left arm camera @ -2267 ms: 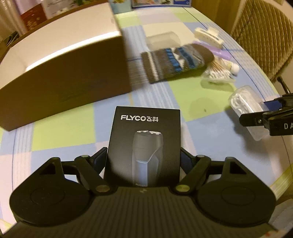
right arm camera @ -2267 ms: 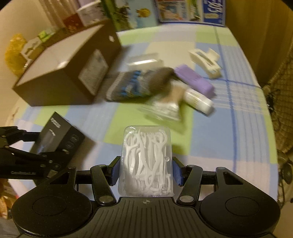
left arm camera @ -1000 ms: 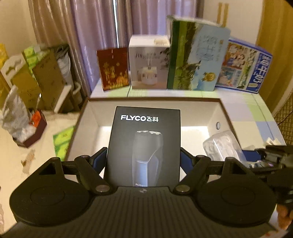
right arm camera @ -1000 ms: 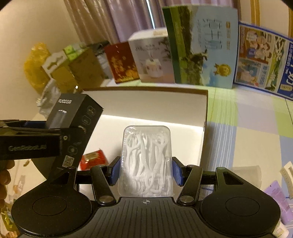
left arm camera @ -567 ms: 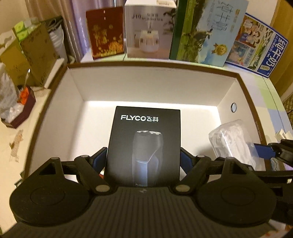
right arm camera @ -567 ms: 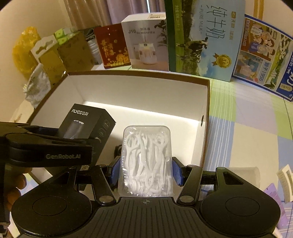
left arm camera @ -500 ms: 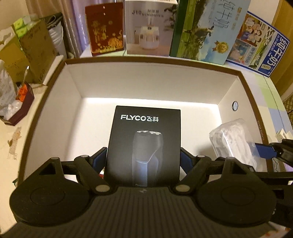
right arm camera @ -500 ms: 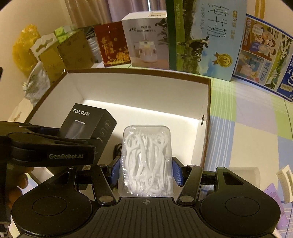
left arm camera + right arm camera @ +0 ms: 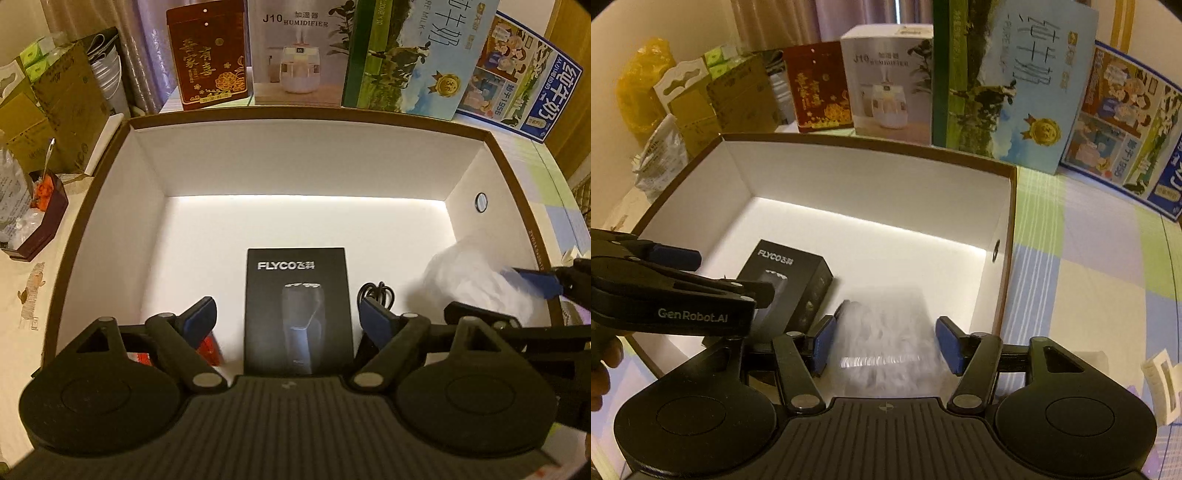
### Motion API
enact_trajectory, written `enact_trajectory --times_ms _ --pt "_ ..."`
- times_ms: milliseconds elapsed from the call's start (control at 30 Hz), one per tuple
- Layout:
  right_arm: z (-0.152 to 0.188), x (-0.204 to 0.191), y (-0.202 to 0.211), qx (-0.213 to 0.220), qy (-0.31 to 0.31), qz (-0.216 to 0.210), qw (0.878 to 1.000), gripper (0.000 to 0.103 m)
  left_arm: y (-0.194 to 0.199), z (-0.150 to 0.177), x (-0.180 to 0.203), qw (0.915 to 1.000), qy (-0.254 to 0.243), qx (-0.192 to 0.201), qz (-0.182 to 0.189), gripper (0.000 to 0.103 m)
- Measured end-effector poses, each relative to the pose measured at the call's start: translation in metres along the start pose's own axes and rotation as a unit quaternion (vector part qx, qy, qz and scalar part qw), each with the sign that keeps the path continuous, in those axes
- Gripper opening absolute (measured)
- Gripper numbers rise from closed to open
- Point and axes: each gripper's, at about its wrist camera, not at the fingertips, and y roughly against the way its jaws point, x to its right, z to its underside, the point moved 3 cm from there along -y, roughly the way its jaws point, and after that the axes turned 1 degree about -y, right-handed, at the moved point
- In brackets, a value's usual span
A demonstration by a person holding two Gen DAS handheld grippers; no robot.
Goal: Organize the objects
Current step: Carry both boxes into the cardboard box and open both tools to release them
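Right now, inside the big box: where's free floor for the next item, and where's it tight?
Free: the storage box floor along the far wall and left wall, beyond the FLYCO box. Crowded: the near edge, with a red item, a black cable, and the blurred floss pick case between the open right gripper. The left gripper is open too.

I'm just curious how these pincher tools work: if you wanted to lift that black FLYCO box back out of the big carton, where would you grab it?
Probably across its two long side faces, coming straight down from above. The FLYCO box lies flat on the carton floor, and the open left gripper already straddles those flat, parallel sides. The black cable beside its right side could crowd that finger.
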Motion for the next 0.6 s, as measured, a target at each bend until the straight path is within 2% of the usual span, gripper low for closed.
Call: enact_trajectory --times_ms 67,367,600 --pt "0.000 -0.001 0.004 0.008 0.003 -0.004 1.000 0.073 0.002 0.001 -0.002 1.0000 -0.003 0.001 -0.002 0.083" --pt "0.010 -0.003 0.022 0.011 0.001 -0.024 1.000 0.084 0.017 0.009 -0.010 0.9997 -0.017 0.003 -0.017 0.089" --pt "0.017 -0.005 0.038 0.016 -0.011 -0.034 0.999 0.088 0.033 0.015 -0.014 0.9993 -0.022 0.008 -0.028 0.090"
